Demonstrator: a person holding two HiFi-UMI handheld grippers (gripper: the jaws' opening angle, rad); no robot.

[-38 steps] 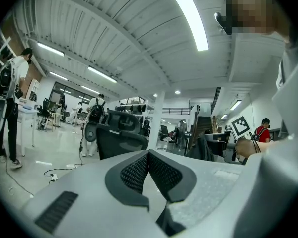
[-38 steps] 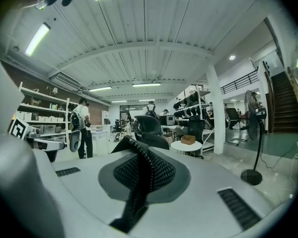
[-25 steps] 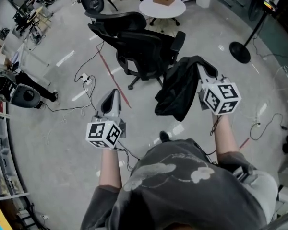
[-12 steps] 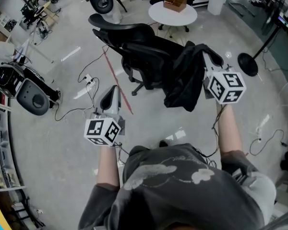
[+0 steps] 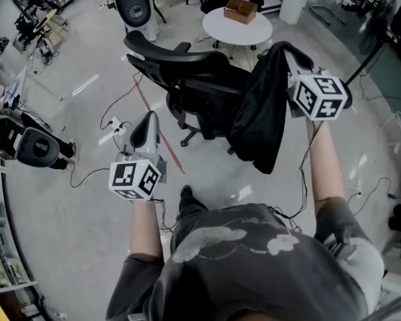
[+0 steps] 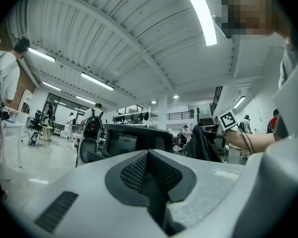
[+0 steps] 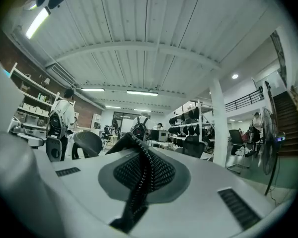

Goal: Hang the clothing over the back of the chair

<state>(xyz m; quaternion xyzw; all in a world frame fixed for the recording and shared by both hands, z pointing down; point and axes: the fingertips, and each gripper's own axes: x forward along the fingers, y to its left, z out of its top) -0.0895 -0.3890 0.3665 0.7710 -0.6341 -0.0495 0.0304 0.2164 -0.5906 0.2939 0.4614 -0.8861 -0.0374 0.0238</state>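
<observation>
A black office chair (image 5: 187, 79) stands on the grey floor in front of me, its backrest at the upper left. My right gripper (image 5: 289, 53) is shut on a piece of black clothing (image 5: 260, 112), which hangs in a long fold beside the chair's right side. In the right gripper view a strip of the clothing (image 7: 134, 197) is pinched between the pads of the right gripper (image 7: 139, 152). My left gripper (image 5: 147, 127) is shut and holds nothing, to the left of the chair. The left gripper view shows the left gripper (image 6: 148, 153), the chair (image 6: 134, 138) ahead and the clothing (image 6: 201, 145) to the right.
A round white table (image 5: 254, 32) with a brown box (image 5: 239, 9) stands behind the chair. Cables and a power strip (image 5: 115, 122) lie on the floor at the left, next to a red line. Another chair (image 5: 134, 5) stands at the back, a dark machine (image 5: 27, 142) at far left.
Both grippers have moved forward toward the chair. The right one has carried the clothing up and closer, so it now hangs against the chair's right side.
</observation>
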